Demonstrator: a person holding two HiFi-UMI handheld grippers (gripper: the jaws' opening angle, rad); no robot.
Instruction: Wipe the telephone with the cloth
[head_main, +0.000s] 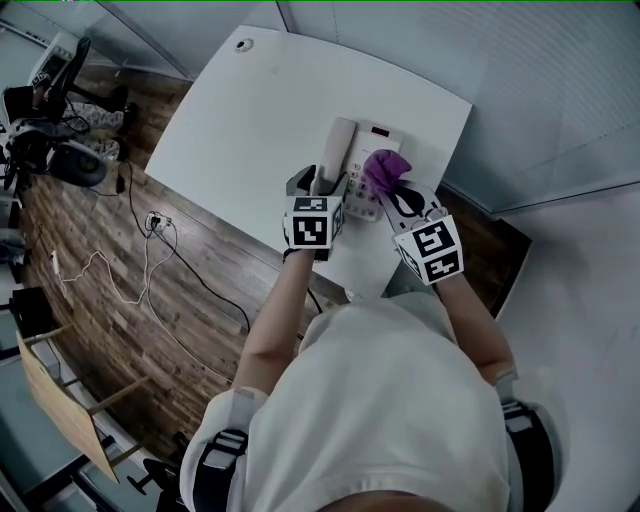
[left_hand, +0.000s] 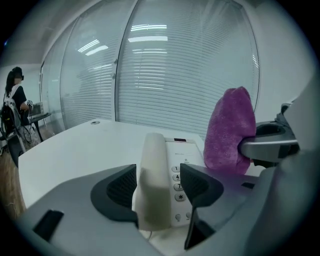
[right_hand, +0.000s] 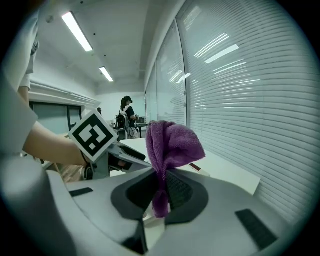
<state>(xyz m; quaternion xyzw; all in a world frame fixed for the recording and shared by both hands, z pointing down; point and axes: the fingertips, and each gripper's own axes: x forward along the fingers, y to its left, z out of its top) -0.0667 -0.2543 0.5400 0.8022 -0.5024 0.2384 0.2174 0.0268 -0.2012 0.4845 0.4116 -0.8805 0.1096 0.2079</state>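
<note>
Telephone (left_hand: 189, 149), keys (left_hand: 176, 177) 4, 7, left hand-held gripper (left_hand: 157, 176) spread, right hand-held gripper (right_hand: 160, 186) pinching cloth (right_hand: 172, 142)

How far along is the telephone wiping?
Done: the cloth is picked up, clamped in the right gripper just above the telephone. In hand: the left gripper is open, jaws either side of the handset lying on the base. Left: the wiping itself; no view shows the cloth touching the telephone.

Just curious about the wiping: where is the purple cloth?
Head view, right of centre: the purple cloth is pinched in the right claw, over the telephone, right of its handset.
</note>
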